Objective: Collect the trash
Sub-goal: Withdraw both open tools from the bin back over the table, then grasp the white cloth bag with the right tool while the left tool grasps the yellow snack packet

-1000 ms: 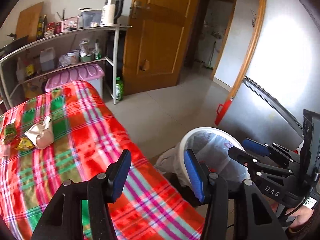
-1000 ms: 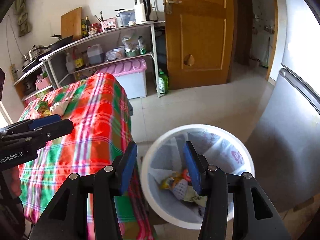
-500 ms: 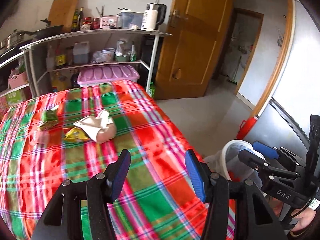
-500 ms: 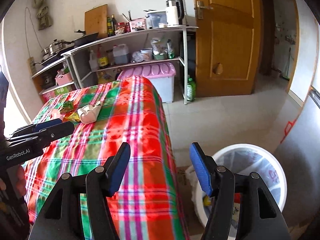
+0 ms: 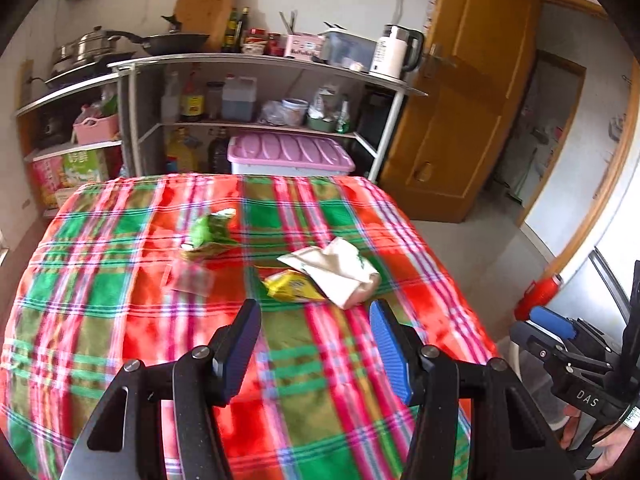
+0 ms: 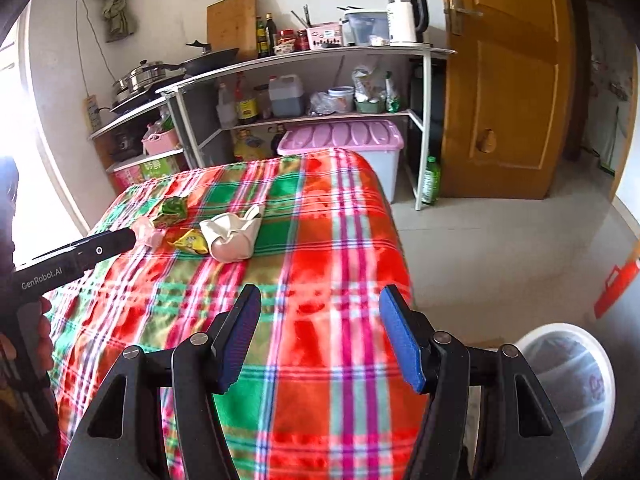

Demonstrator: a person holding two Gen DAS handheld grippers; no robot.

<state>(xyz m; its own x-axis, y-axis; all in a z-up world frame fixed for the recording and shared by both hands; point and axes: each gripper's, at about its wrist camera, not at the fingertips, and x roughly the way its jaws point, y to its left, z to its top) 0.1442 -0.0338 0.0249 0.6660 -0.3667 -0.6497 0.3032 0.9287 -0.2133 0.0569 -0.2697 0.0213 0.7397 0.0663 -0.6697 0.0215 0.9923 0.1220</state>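
Several pieces of trash lie on the plaid tablecloth (image 5: pixel 120 320): a crumpled white bag (image 5: pixel 336 270), a yellow wrapper (image 5: pixel 292 286), a green wrapper (image 5: pixel 208 232) and a clear pinkish wrapper (image 5: pixel 188 276). They also show in the right wrist view: white bag (image 6: pixel 232 234), yellow wrapper (image 6: pixel 190 240), green wrapper (image 6: pixel 172 210). My left gripper (image 5: pixel 314 350) is open and empty, just short of the yellow wrapper. My right gripper (image 6: pixel 320 336) is open and empty over the table's near right part. The white lined trash bin (image 6: pixel 572 380) stands on the floor to the right.
A metal shelf rack (image 5: pixel 260 64) with pots, bottles and a kettle stands behind the table. A pink-lidded storage box (image 5: pixel 288 152) sits under it. A wooden door (image 6: pixel 504 80) is at the right. A green bottle (image 6: pixel 431 180) stands on the floor.
Both grippers have swung left from the trash bin toward the table. The trash on the cloth is now closer and centred before the left gripper. Both stayed open.
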